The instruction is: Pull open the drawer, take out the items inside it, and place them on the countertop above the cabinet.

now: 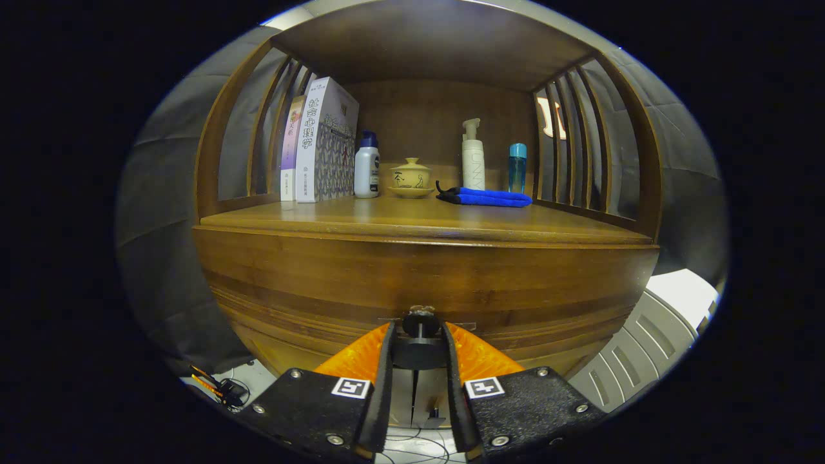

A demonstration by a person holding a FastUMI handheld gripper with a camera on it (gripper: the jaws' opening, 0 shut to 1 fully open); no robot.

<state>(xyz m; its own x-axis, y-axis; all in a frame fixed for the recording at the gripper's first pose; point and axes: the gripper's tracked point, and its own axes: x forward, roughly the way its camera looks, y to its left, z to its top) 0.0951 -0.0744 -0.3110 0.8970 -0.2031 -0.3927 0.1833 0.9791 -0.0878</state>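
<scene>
My gripper (419, 335) has its fingers closed narrow on the dark knob (420, 324) of the wooden drawer (309, 290), right under the countertop (412, 219), where books (319, 145), bottles (367, 165), a lidded cup (410, 174) and a blue cloth (486, 196) sit well beyond.

Wooden cabinet (425, 270) with a roofed open shelf on top; slatted sides (567, 148) left and right, solid wood back panel (419, 122). Warm, dim light; polished countertop (412, 219) catches a faint sheen. On it, left to right: two upright books (322, 142), white bottle (367, 167), lidded cup on saucer (410, 177), pump bottle (472, 158), blue bottle (517, 167), folded blue cloth (486, 196). Dark cloth wall (161, 212) behind. Pale floor (412, 444) below, cables (222, 386) at lower left. Grey-white ribbed object (651, 335) at lower right.
</scene>
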